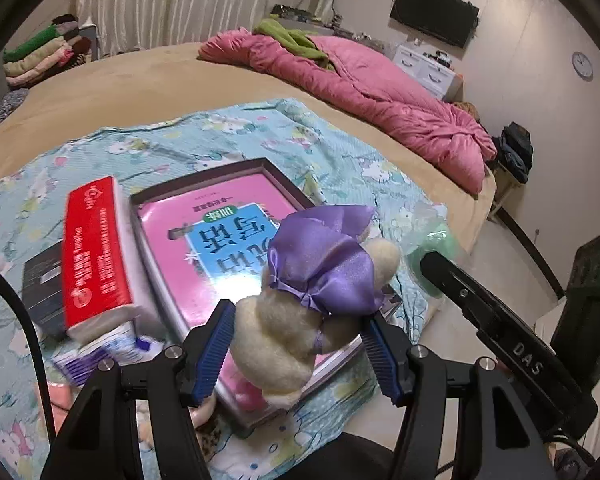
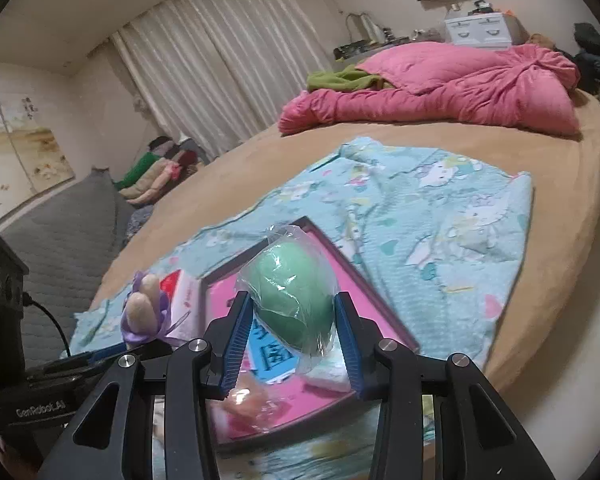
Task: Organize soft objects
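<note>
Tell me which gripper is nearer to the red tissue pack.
Left. The left gripper, holding the plush toy, is just beside the red tissue pack. The right gripper, holding the green ball, is farther off, across the box.

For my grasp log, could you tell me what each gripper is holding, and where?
The left gripper holds the cream plush toy by its body, below the purple bow. The right gripper holds the bagged green ball across its sides.
</note>
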`<state>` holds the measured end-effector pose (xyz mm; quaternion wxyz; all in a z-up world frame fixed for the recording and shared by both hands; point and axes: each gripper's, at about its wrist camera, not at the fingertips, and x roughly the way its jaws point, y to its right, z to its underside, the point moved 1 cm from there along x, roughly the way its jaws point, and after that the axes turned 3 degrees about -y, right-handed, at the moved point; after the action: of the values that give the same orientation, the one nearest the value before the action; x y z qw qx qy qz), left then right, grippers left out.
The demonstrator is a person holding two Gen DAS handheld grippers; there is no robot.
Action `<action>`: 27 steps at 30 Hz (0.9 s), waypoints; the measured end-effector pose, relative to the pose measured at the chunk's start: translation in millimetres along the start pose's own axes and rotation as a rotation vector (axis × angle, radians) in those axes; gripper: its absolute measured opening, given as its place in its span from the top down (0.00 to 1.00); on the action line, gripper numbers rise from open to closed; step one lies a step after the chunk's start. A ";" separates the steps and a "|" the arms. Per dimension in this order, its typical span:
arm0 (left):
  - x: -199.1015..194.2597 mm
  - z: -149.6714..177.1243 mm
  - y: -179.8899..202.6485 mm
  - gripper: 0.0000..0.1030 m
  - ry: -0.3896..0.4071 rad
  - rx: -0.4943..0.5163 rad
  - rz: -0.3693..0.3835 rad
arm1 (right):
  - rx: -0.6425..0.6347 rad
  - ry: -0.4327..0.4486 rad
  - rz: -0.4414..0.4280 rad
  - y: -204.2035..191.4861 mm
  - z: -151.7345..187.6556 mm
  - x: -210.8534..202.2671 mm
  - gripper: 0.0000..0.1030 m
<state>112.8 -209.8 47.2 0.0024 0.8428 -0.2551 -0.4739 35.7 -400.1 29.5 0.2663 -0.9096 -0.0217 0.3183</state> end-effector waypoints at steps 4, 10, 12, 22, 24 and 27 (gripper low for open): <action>18.5 -7.0 5.7 0.39 -0.023 0.008 0.006 | 0.002 0.008 0.032 10.5 -1.7 2.1 0.58; 51.2 -11.7 11.7 0.39 -0.076 0.019 0.001 | -0.006 0.004 0.066 22.2 -1.3 9.0 0.58; 62.0 -12.7 13.5 0.39 -0.095 0.029 -0.011 | 0.000 -0.003 0.071 26.9 -0.5 13.7 0.58; 99.0 -15.6 13.4 0.39 -0.161 0.026 -0.037 | -0.009 -0.045 0.092 32.9 3.2 34.3 0.57; 102.8 -14.3 13.6 0.39 -0.169 0.036 -0.051 | -0.012 -0.054 0.095 34.0 4.6 37.9 0.57; 109.5 -11.4 11.6 0.39 -0.191 0.042 -0.071 | -0.015 -0.069 0.101 35.4 6.6 43.9 0.57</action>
<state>163.0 -270.0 -30.9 -0.0564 0.8022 -0.2338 -0.5465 62.1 -418.1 -17.4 0.2422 -0.8999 0.0124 0.3625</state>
